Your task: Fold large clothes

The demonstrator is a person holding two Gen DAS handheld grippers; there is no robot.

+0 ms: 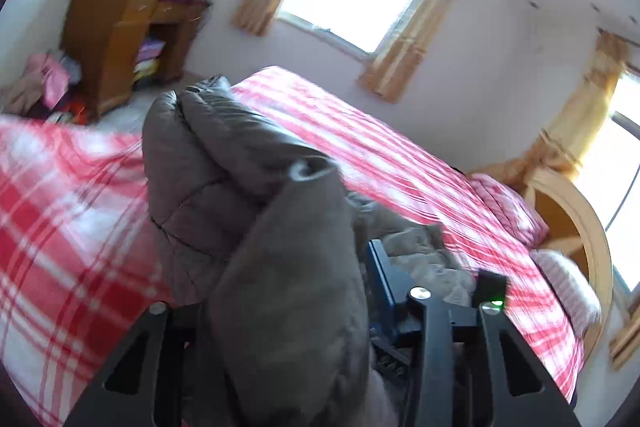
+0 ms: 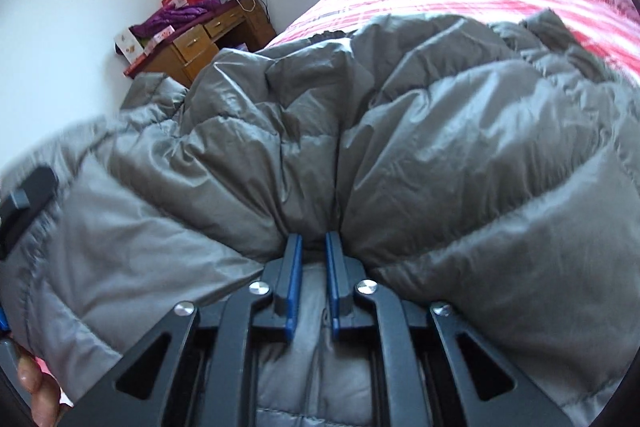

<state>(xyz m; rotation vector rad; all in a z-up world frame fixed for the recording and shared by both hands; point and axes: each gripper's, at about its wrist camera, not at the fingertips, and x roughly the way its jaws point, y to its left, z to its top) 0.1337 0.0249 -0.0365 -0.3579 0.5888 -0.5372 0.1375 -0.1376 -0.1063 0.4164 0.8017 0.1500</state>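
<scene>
A grey puffer jacket (image 2: 440, 147) lies bunched across the bed. In the right wrist view my right gripper (image 2: 314, 243) is shut on a fold of it, with the blue pads (image 2: 295, 267) close together and the fabric pinched between them. In the left wrist view my left gripper (image 1: 288, 259) holds a thick roll of the same jacket (image 1: 240, 179) raised above the bed. The roll fills the gap and hides the left finger. Only the right finger's blue pad (image 1: 380, 267) shows, pressed against the fabric.
The bed (image 1: 400, 155) has a red and white plaid cover, with pillows (image 1: 512, 211) and a wooden headboard (image 1: 580, 219) at its right end. A wooden desk (image 1: 120, 39) piled with clothes and boxes stands by the far wall. A person's fingers (image 2: 36, 387) show at the lower left.
</scene>
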